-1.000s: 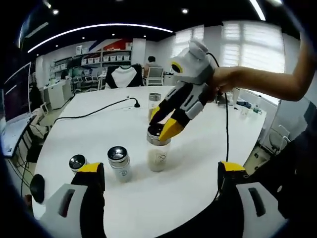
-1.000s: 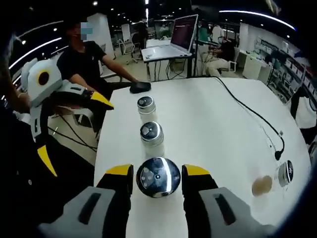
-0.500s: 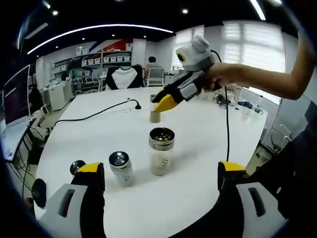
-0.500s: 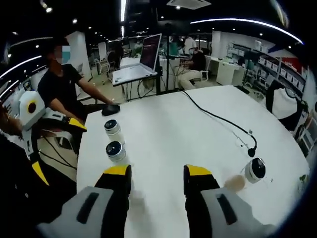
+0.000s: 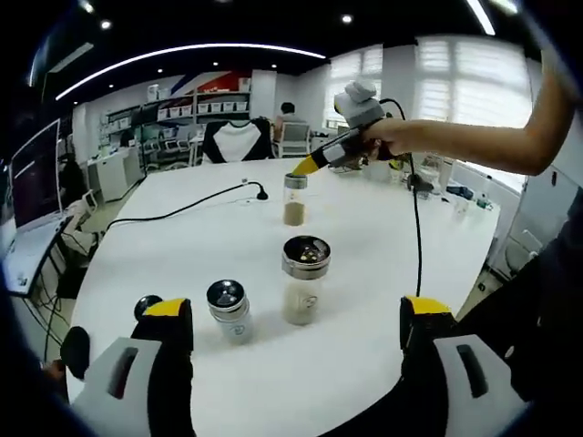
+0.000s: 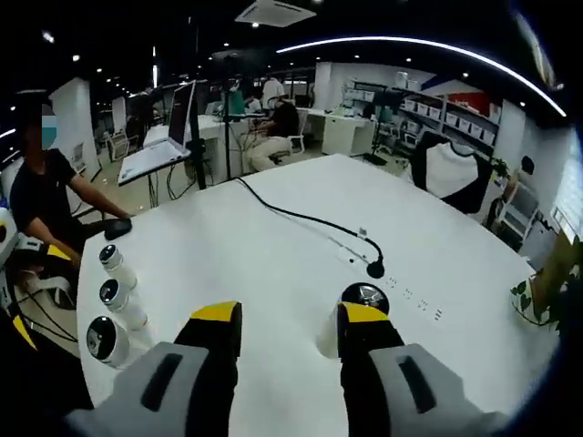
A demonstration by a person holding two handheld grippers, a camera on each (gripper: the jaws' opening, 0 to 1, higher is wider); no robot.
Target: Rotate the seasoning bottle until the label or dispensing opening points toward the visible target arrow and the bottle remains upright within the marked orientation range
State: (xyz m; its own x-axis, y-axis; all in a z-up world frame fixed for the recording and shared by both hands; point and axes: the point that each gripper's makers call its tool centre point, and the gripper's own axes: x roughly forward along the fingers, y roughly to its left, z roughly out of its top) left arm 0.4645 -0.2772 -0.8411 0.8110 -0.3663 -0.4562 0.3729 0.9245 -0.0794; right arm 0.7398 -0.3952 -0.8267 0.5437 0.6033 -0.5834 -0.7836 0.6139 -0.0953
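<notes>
- Right tool open at a middling gap, nothing between the jaws; seen from the left gripper view with its yellow tips hanging just above and beside the far seasoning bottle.
- Left tool spread wide and empty, held low at the near edge of the table, well apart from that bottle.
- Far seasoning bottle upright on the table, brown filling in the lower part and a silver cap on top, peeking out just past the right jaw tip in the right gripper view. Off-centre to the gap, so not yet lined up for a grasp.
- Judged as the step in hand: closing in on this bottle for the turn.
- Shift sideways first until the cap sits midway between the jaws, then lower and close gently on the cap or upper body.
- Twist about the bottle's own axis with the base flat on the table; no lifting, no leaning, to stay upright.
- No target arrow or label to be made out at this distance; find both before turning.
- Black cable with its plug lying near the bottle: keep the wrist clear of it during the twist.
- Three other bottles in a row further off, the tallest one nearest the left tool: leave alone.
</notes>
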